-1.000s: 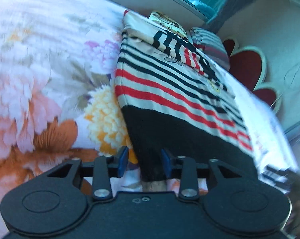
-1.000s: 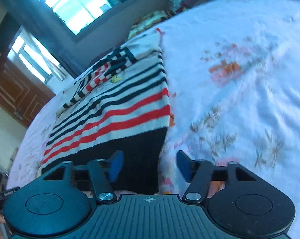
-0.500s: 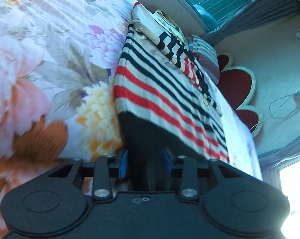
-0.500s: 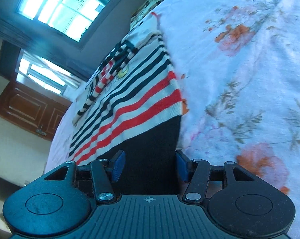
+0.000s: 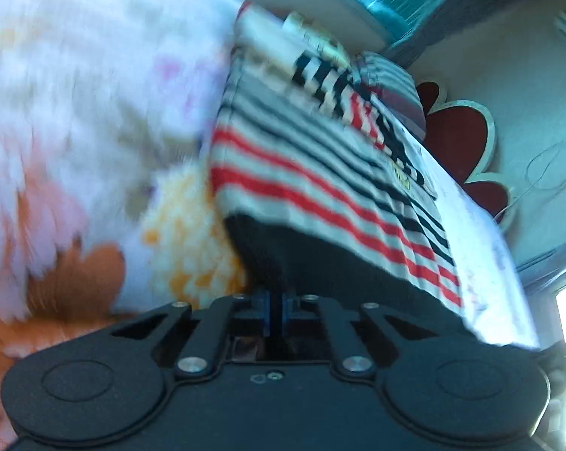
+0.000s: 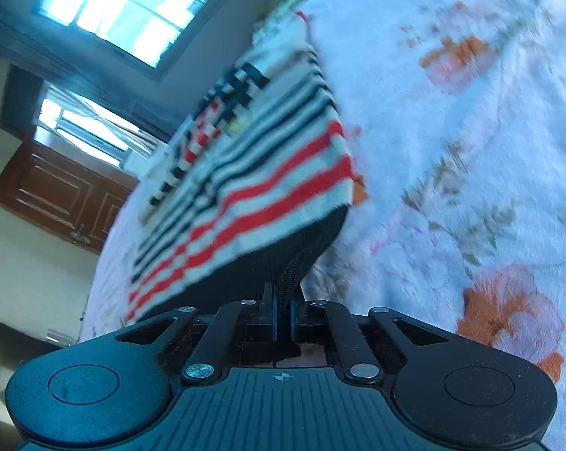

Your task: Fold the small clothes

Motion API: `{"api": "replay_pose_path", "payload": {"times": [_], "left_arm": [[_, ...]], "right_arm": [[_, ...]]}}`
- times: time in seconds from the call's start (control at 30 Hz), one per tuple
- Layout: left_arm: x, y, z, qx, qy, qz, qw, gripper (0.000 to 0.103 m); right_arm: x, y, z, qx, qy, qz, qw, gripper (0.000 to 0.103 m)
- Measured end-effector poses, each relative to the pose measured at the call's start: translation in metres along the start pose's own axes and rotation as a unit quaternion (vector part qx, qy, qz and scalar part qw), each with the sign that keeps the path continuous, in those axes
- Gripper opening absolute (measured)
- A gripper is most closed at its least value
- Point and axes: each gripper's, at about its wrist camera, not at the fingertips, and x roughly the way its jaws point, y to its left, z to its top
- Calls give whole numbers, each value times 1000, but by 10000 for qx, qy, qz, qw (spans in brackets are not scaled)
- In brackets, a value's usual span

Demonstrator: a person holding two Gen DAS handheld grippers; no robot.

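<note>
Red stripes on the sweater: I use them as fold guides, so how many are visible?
2. Both cross the striped sweater just above its black hem band: one next to the band, one above it. Smaller red bars on the blurred chest print aren't counted.

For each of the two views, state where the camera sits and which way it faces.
Left wrist: sits behind the left gripper, looking forward along the striped sweater toward the red headboard; the floral bedspread lies left.
Right wrist: sits behind the right gripper, looking along the sweater toward the window and wooden cabinet.
No hand shows clearly in either.
Shared: the sweater, its black hem pinched by both shut grippers, and the bedspread.
</note>
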Motion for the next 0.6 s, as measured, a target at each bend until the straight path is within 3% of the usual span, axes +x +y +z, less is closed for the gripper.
{"api": "replay_pose_path", "payload": {"times": [0.07,0.13,0.2,0.33,0.43,0.6], "left_arm": [[-24,-6,2,26,-535,-402,9978,4],[-43,-8,2,98,-911,-778,9928,4],[-42,-7,1,229,-812,-540,9950,4],[-3,21,-16,-193,-145,7,9997,5],[-9,31,-21,-702,-397,-232,9965,4],[-26,22,-7,-730,-730,-487,9935,4]], "right_arm": [[-20,9,4,-108,-269,420,9987,5],[-31,12,4,-225,-385,567,9974,5],[-29,4,0,-159,-359,418,9984,5],[3,-29,-12,256,173,-319,9990,5],[-3,-26,-12,326,-33,-209,9992,5],[-15,7,7,-39,-299,-32,9995,5]]}}
